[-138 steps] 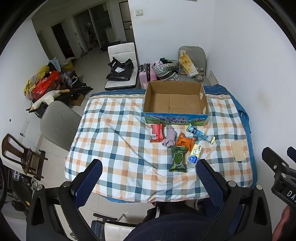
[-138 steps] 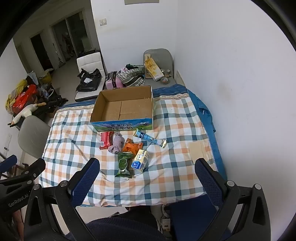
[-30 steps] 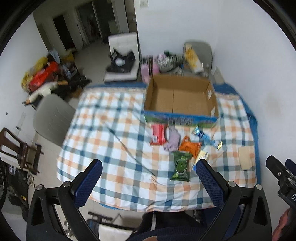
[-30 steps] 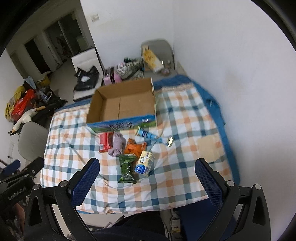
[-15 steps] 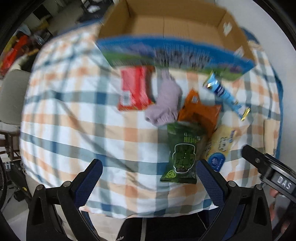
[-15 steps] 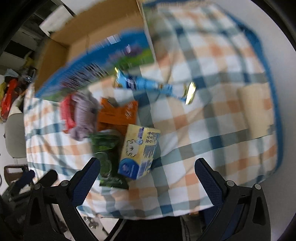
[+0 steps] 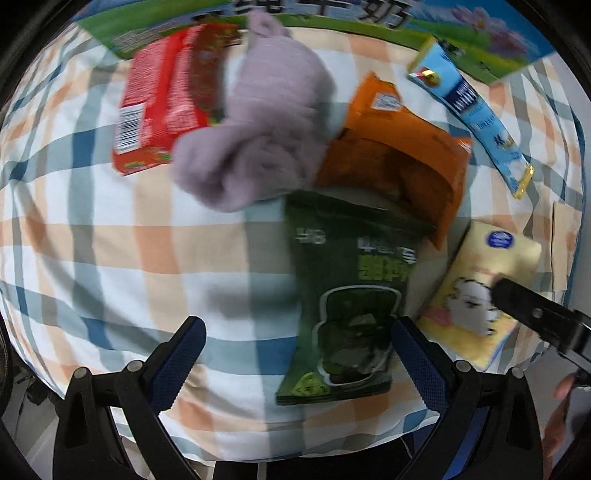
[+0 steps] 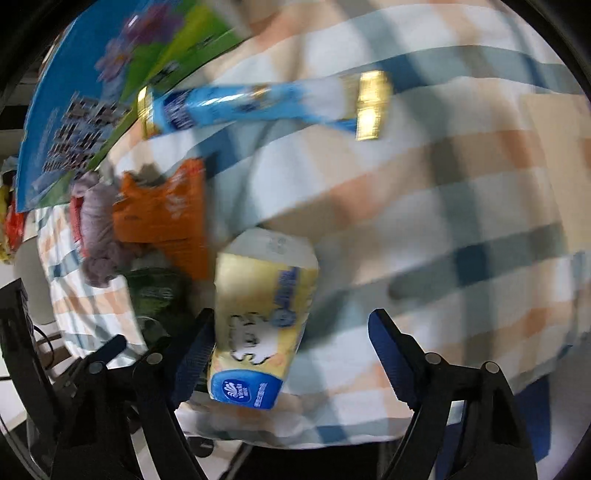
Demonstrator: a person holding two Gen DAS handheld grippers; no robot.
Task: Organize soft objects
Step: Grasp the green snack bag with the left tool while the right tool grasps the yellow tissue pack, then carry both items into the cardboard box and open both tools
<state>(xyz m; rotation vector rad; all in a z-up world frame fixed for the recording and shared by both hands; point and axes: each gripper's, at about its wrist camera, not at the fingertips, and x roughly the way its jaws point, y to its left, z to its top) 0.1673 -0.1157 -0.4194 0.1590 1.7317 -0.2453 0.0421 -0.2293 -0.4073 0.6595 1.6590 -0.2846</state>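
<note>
Both grippers are low over the checked desk point(image 7: 110, 258) now. The left gripper point(image 7: 297, 350) has its jaws wide open with the green snack bag point(image 7: 343, 295) between them – not pinched. The right gripper point(image 8: 291, 350) has its jaws closing around the yellow tissue pack point(image 8: 258, 317), with a gap on the right side. A purple sock point(image 7: 258, 122) and an orange bag point(image 7: 402, 147) lie further off, near the box point(image 7: 369, 14).

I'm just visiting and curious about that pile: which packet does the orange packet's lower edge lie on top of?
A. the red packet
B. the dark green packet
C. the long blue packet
B: the orange packet overlaps the top of the dark green packet; the other two lie apart from it.
</note>
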